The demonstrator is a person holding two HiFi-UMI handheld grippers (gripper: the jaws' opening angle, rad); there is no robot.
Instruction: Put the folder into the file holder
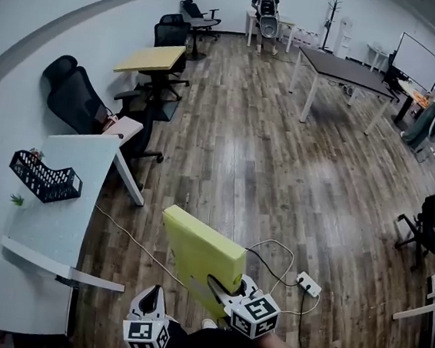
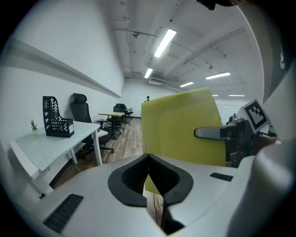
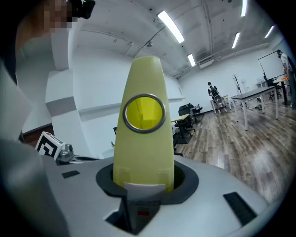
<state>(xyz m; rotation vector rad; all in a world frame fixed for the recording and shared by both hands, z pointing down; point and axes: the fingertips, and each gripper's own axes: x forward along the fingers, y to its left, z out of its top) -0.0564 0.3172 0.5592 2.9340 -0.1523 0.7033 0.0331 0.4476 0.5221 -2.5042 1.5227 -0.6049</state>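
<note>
Wood flooring runs the length of this office, and off to the person's left a white table (image 1: 57,226) stands against the wall. The black mesh file holder (image 1: 45,178) sits at its far end beside a small plant.

The yellow folder (image 1: 201,254) is well apart from that holder, up in the air in front of the person. The right gripper (image 1: 214,296) has its jaws clamped on the end nearest the person, so most of the folder sticks out beyond the grip. The left gripper (image 1: 152,300) hangs just beside it, jaws pressed together on nothing.

From where I stand, the worry is that single pinch at one end. I judge a quick swing toward the table could let the folder pivot or slip. At the holder, a skewed corner could catch the mesh wall and shove the light rack along the tabletop unless the free gripper steadies it. White cables trail across the floor near the person's feet, an easy snag on the walk over.
</note>
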